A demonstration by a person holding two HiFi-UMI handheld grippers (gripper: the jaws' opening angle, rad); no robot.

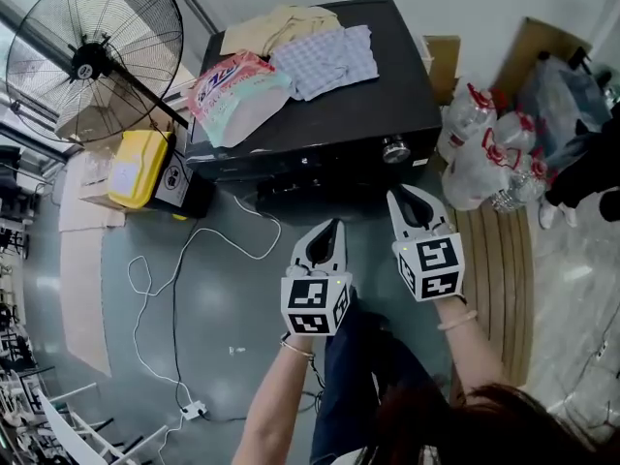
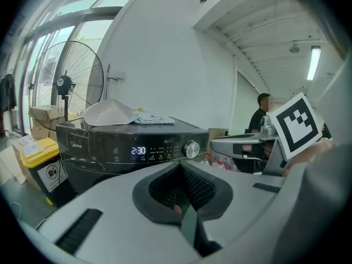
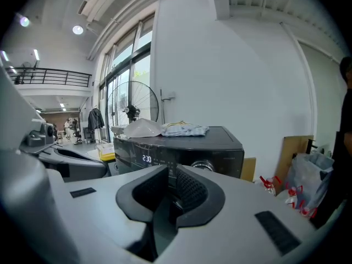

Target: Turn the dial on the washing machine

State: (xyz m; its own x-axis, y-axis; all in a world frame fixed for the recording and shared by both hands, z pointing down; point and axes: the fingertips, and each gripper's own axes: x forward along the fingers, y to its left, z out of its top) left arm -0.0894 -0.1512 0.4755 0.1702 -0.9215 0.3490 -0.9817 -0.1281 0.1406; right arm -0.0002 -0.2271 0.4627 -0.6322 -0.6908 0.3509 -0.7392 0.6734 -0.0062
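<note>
Right gripper (image 3: 169, 181) is aimed at the front panel, jaws at a narrow slit with nothing between them. Left gripper (image 2: 181, 175) hangs just beside it, pinched together and empty. The dial (image 3: 202, 165) sits ahead and a touch right of my right jaws, well apart: a round, shiny, metal-look knob on the glossy black washing machine (image 1: 320, 114). My read: spread the jaws wider than the knob, come in square, squeeze its rim evenly, then twist.

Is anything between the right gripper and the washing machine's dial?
Nothing visible. The right gripper is held in front of the dial on the washing machine, with only open space between them.
</note>
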